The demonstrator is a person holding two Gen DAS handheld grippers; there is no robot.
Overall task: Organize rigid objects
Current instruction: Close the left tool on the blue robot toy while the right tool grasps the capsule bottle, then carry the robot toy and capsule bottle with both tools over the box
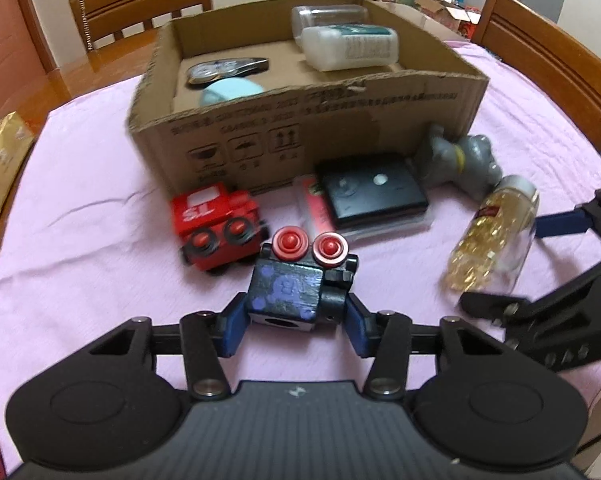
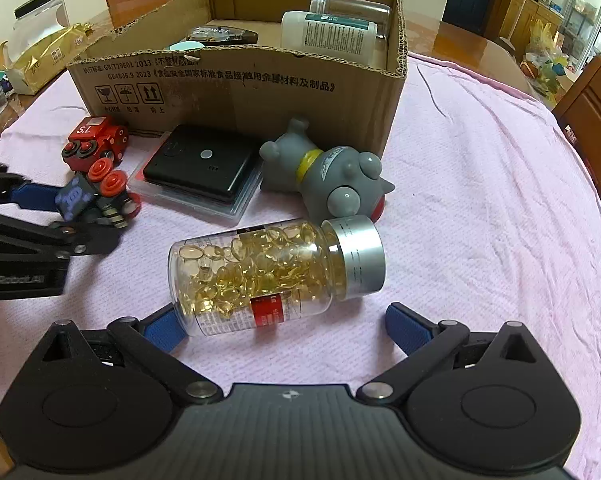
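Note:
My left gripper (image 1: 296, 322) is shut on a black toy train car (image 1: 300, 284) with purple marks and red wheels, seen also in the right wrist view (image 2: 96, 196). A red toy train car (image 1: 216, 226) lies just left of it. My right gripper (image 2: 286, 326) is open, its blue pads either side of a clear bottle of golden capsules (image 2: 268, 272) lying on its side with a silver cap. A black flat device (image 2: 200, 166) on a clear case and a grey rubber toy (image 2: 332, 176) lie before the cardboard box (image 2: 240, 92).
The box holds white bottles (image 1: 348, 48), a clear jar, a dark oval item (image 1: 226, 70) and a pale blue disc. A pink cloth (image 1: 80, 200) covers the table. Wooden chairs (image 1: 140, 4) stand behind. A gold packet (image 2: 48, 54) lies at the left.

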